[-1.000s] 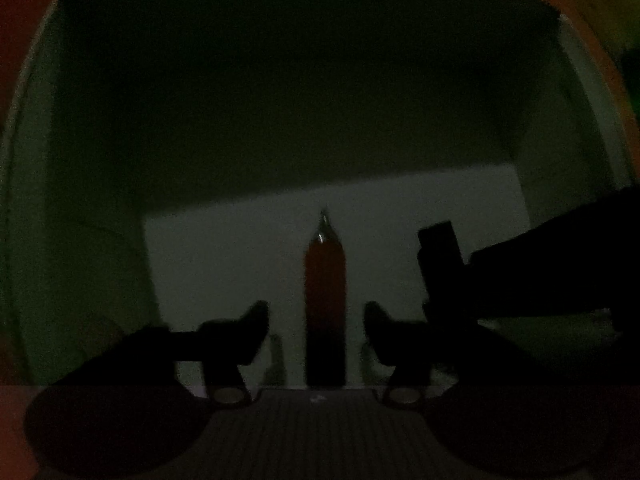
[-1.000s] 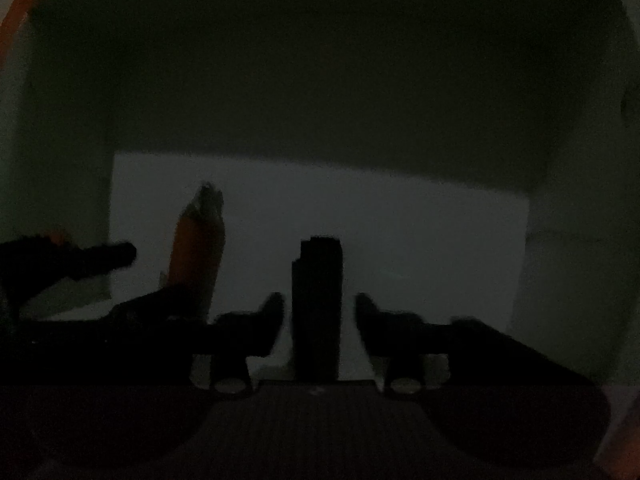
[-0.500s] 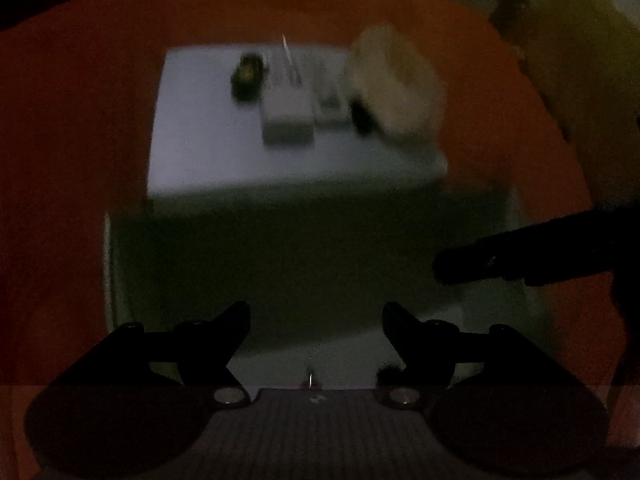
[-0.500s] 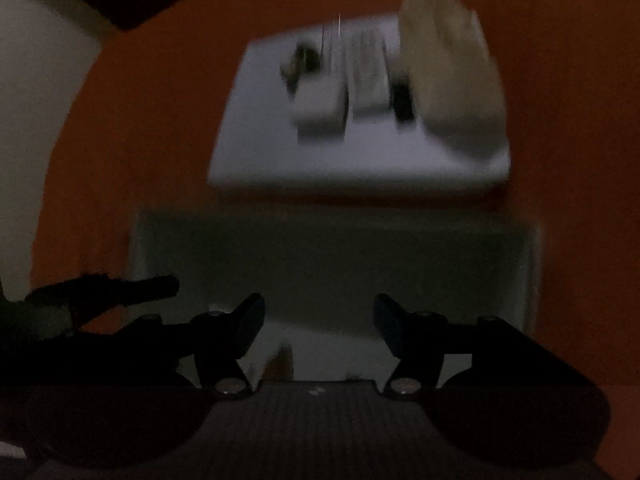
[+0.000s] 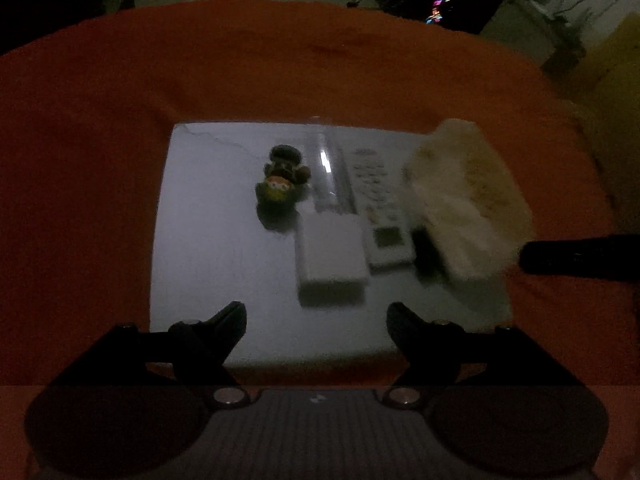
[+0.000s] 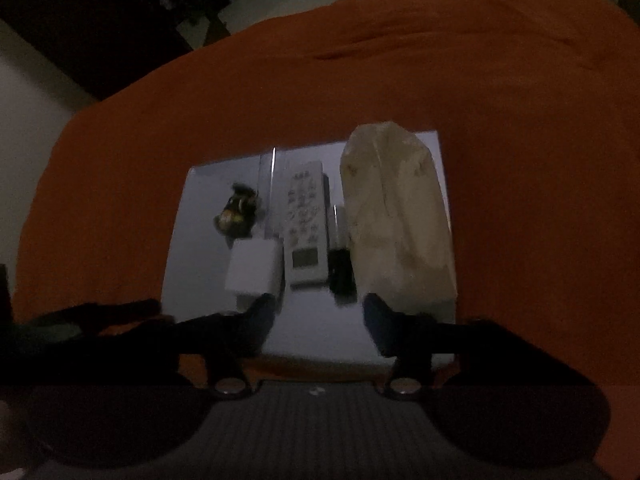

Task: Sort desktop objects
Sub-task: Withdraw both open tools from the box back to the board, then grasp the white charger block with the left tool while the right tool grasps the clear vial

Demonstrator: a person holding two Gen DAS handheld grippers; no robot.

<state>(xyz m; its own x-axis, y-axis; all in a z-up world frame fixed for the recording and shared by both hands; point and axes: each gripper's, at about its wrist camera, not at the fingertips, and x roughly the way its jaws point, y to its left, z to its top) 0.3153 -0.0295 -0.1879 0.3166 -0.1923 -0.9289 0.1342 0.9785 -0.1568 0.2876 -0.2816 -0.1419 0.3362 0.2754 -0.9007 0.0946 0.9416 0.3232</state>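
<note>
A white sheet (image 5: 208, 248) lies on an orange cloth and carries a small figurine (image 5: 281, 184), a clear tube (image 5: 326, 172), a white box (image 5: 331, 256), a white remote control (image 5: 380, 216), a small black object (image 5: 426, 250) and a cream tissue pack (image 5: 464, 196). In the right wrist view I see the same sheet (image 6: 200, 240), figurine (image 6: 237, 210), box (image 6: 253, 272), remote (image 6: 303, 224), black object (image 6: 341, 276) and tissue pack (image 6: 394, 216). My left gripper (image 5: 316, 318) is open and empty at the sheet's near edge. My right gripper (image 6: 319, 312) is open and empty, also at the near edge.
The orange cloth (image 5: 80, 160) covers the table all around the sheet. The right gripper's finger shows as a dark bar (image 5: 580, 256) at the right of the left wrist view. The left gripper shows as a dark shape (image 6: 92, 320) at the left of the right wrist view. Dim room behind.
Both grippers let go of a pen and a black object inside a white box, rose out of it, and moved forward to the sheet with the objects.
</note>
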